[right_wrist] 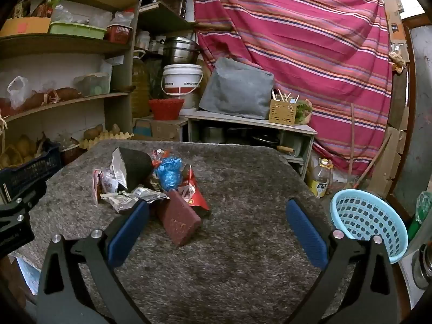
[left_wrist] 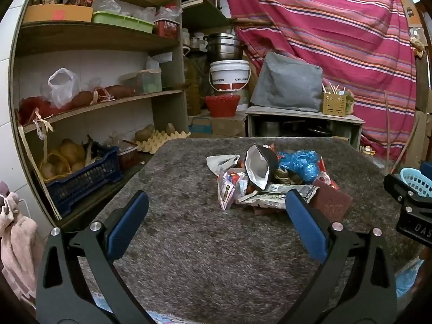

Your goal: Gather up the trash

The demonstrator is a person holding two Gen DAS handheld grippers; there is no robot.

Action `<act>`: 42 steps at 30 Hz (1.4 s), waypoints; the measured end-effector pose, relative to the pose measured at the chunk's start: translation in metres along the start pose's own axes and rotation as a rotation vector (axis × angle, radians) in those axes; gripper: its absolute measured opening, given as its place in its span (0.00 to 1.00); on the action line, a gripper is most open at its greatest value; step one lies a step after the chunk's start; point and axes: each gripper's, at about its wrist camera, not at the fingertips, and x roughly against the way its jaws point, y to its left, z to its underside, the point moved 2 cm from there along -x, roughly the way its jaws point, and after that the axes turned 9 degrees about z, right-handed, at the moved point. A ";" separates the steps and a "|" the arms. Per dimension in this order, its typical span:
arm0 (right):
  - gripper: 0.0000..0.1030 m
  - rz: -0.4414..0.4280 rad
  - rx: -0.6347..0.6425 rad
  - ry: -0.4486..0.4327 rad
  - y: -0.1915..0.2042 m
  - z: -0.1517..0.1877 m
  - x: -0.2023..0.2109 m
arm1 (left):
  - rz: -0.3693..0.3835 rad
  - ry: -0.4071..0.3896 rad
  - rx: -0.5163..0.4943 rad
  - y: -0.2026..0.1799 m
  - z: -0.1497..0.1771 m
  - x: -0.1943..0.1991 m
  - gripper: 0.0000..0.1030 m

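Observation:
A pile of trash (left_wrist: pixel 272 178) lies on the grey shaggy table top (left_wrist: pixel 189 229): a black foil-lined pouch (left_wrist: pixel 260 166), a blue plastic bag (left_wrist: pixel 299 162), silver wrappers (left_wrist: pixel 272 194) and a maroon packet (left_wrist: pixel 333 202). The same pile shows in the right wrist view (right_wrist: pixel 151 183), with the maroon packet (right_wrist: pixel 181 221) nearest. My left gripper (left_wrist: pixel 216 205) is open and empty, just short of the pile. My right gripper (right_wrist: pixel 217 210) is open and empty, to the right of the pile. A light blue mesh basket (right_wrist: pixel 370 221) stands at the table's right edge.
Shelves (left_wrist: pixel 94 102) with potatoes, bags and a dark blue crate (left_wrist: pixel 83 181) stand left of the table. Behind it are a white bucket (left_wrist: pixel 229 75), a red basket (left_wrist: pixel 221 105), a low cabinet (left_wrist: pixel 302 118) and a striped red cloth (left_wrist: pixel 337 32). An oil bottle (right_wrist: pixel 320 176) stands on the floor.

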 end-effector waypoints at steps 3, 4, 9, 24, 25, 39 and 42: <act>0.96 0.004 0.006 0.002 0.002 0.000 -0.001 | 0.002 0.003 0.002 0.000 0.000 0.000 0.95; 0.96 0.003 0.005 0.003 0.001 0.000 -0.001 | 0.002 0.004 0.003 0.000 0.000 -0.001 0.95; 0.96 0.006 0.006 -0.004 0.001 0.000 0.000 | 0.004 0.003 0.001 -0.001 0.000 0.002 0.95; 0.96 0.004 0.009 0.001 0.001 0.001 -0.001 | 0.002 0.007 0.004 0.002 -0.003 -0.002 0.95; 0.96 0.003 0.008 0.002 0.001 0.001 -0.001 | 0.002 0.007 0.005 0.002 -0.003 -0.002 0.95; 0.96 0.003 0.013 0.003 0.002 0.002 -0.001 | 0.002 0.007 0.005 0.003 -0.003 -0.002 0.95; 0.96 0.003 0.010 0.003 0.002 0.002 -0.001 | 0.004 0.008 0.007 0.003 -0.003 -0.002 0.95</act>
